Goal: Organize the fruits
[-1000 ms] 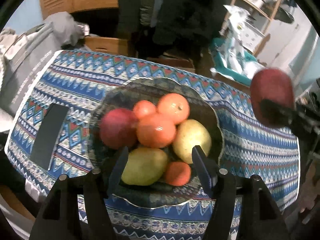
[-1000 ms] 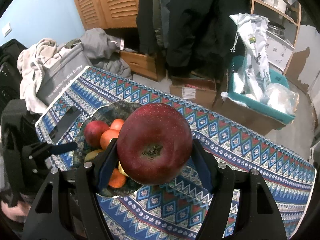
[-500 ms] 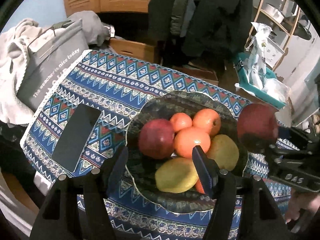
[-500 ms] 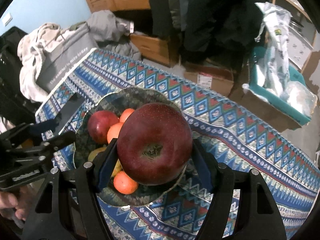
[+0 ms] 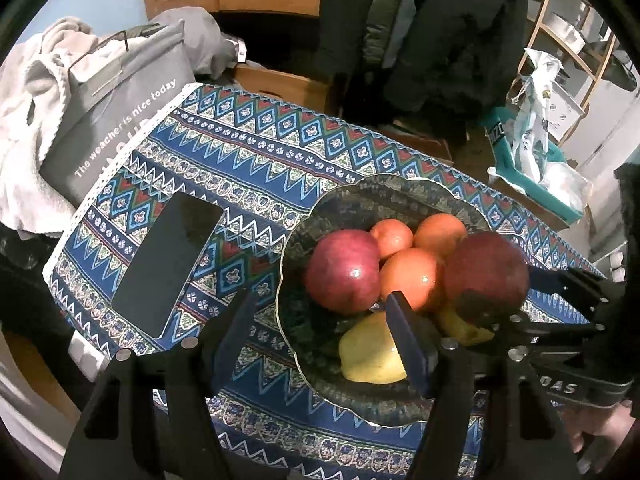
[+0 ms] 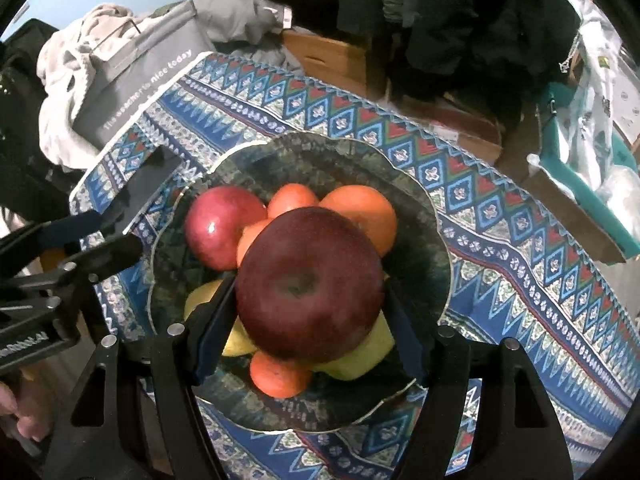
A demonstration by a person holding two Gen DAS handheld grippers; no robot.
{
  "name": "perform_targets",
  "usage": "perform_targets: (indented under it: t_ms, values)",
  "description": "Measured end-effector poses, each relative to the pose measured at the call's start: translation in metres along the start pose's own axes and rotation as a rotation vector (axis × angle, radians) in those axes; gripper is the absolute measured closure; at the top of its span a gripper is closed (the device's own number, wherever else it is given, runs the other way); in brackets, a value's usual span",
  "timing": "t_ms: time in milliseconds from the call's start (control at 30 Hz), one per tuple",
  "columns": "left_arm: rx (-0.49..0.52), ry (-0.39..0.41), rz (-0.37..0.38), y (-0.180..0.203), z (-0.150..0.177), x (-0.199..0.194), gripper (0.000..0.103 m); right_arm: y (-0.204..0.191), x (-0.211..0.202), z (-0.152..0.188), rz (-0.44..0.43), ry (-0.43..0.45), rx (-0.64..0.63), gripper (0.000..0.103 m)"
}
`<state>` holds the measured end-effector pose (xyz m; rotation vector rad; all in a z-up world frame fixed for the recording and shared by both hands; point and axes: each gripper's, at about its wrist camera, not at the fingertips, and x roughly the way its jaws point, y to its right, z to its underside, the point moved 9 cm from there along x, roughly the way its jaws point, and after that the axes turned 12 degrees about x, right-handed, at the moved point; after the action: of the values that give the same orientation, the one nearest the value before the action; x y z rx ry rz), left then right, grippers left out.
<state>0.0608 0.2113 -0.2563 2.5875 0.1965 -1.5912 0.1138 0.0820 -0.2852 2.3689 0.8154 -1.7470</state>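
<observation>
Two apples (image 6: 310,284) — four oranges (image 6: 362,212), two pears (image 5: 372,354)

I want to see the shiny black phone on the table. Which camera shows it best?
The left wrist view. There the phone lies whole and unblocked on the patterned tablecloth, left of the fruit bowl. In the right wrist view only part of it shows, at a slant, with the left gripper in front.

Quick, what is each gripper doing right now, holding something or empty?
Left gripper: open and empty, beside the bowl.
Right gripper: jaws have just been opening slightly, dark red apple between them over the bowl.
</observation>
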Motion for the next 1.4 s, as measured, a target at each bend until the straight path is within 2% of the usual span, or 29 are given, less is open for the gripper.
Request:
perform_targets:
  t_ms: [267, 900, 1133, 1400]
  values:
    - [-0.003, -0.007, 0.006, 0.001, 0.002, 0.001, 0.034, -0.007, -0.018, -0.007, -0.035, 0.029, 0.008, 0.027]
    - [0.004, 0.010, -0.012, -0.001, 0.002, -0.014, 0.033, -0.017, -0.014, 0.005, -0.065, 0.005, 0.008, 0.023]
    - [0.004, 0.028, -0.012, -0.001, -0.001, -0.026, 0.030, -0.021, -0.038, -0.003, -0.088, 0.059, 0.024, 0.023]
    - [0.050, 0.087, -0.030, 0.009, -0.010, -0.055, 0.029, -0.014, -0.096, -0.016, -0.035, 0.185, 0.036, 0.023]
